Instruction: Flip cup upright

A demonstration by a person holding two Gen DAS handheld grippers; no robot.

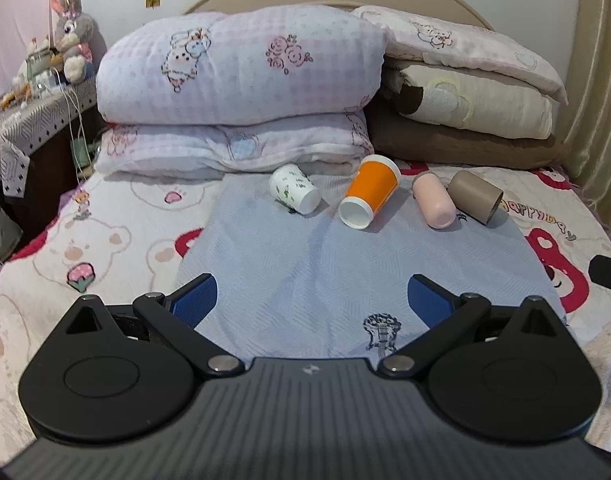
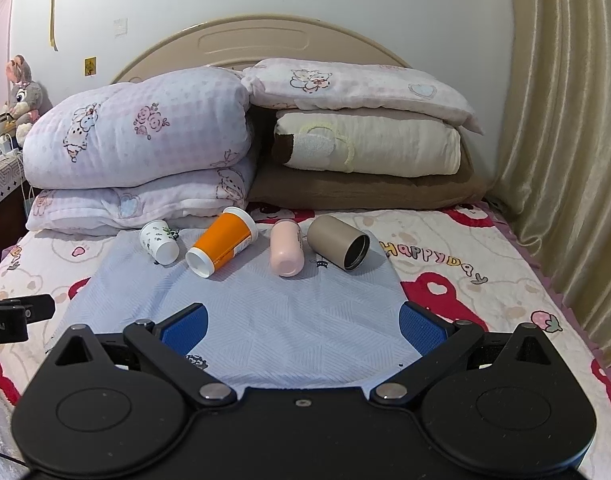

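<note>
The left hand-held gripper [image 1: 311, 300] hovers low over a pale blue cloth [image 1: 305, 264] spread on the bed [image 1: 105, 240], its blue-padded fingers [image 1: 195, 300] wide apart with nothing between them. The right hand-held gripper [image 2: 303, 328] hangs beside it over the same cloth [image 2: 265, 312], fingers [image 2: 185, 326] likewise spread and holding nothing.

Ahead of both, well beyond the fingertips, four cups lie on their sides in a row along the far edge of the cloth. From left to right: one small white cup with a green print [image 1: 294, 194] [image 2: 158, 242], its base toward the camera; one orange cup with white rims [image 1: 370, 196] [image 2: 222, 246], its white end toward the camera; one pink cup [image 1: 432, 199] [image 2: 286, 253]; and one brown cup [image 1: 474, 197] [image 2: 337, 242], whose dark open mouth in the right wrist view shows nothing inside. The pink and brown cups lie just beside each other. What the other three hold cannot be told.

The orange cup lies nearly straight ahead of the left hand-held gripper; the pink cup lies nearly straight ahead of the right one.

Behind the cups, folded quilts and pillows [image 1: 241, 72] [image 2: 145, 128] are stacked against the headboard [image 2: 261, 40].
</note>
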